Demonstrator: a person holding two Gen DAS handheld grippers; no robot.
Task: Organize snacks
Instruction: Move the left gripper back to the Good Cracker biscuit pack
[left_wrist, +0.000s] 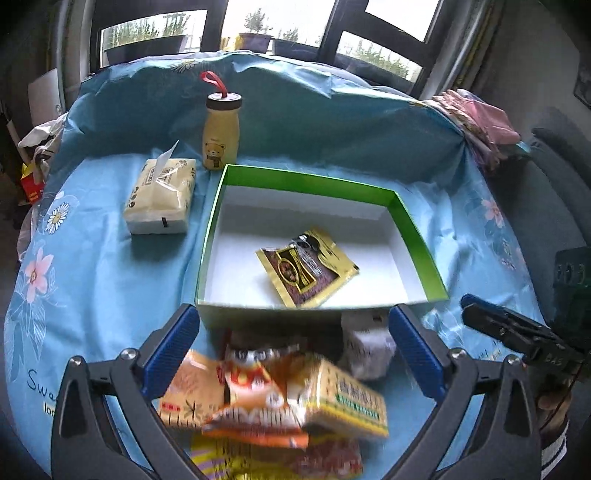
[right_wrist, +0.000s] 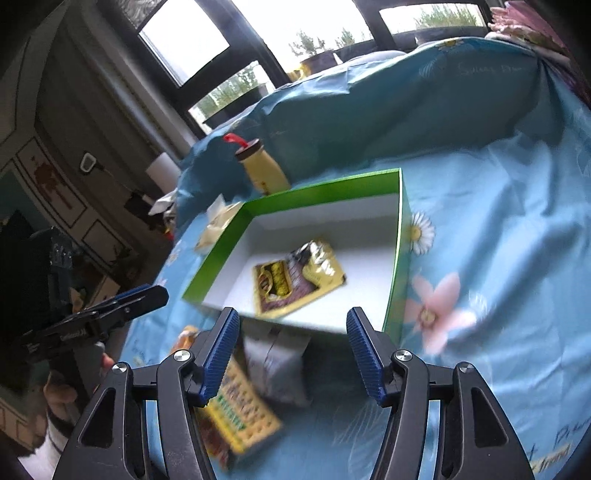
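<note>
A green box (left_wrist: 417, 236) with a white inside stands on the blue flowered cloth. A gold and brown snack packet (left_wrist: 306, 267) lies flat in it. My left gripper (left_wrist: 293, 312) is open wide in front of the box's near wall, holding nothing. Under it lies a pile of snacks: an orange packet (left_wrist: 255, 391), a yellow pack (left_wrist: 347, 402) and a pale grey packet (left_wrist: 367, 349). My right gripper (right_wrist: 292, 314) is also open and empty. It hangs over the grey packet (right_wrist: 277, 365) and the yellow pack (right_wrist: 240, 413), just short of the box (right_wrist: 397, 258).
A tissue pack (left_wrist: 160, 195) and a yellow bear bottle (left_wrist: 221, 133) stand left of and behind the box. Folded pink cloth (left_wrist: 480, 122) lies at the far right. The blue cloth (left_wrist: 92, 280) rises into a ridge behind, below the windows.
</note>
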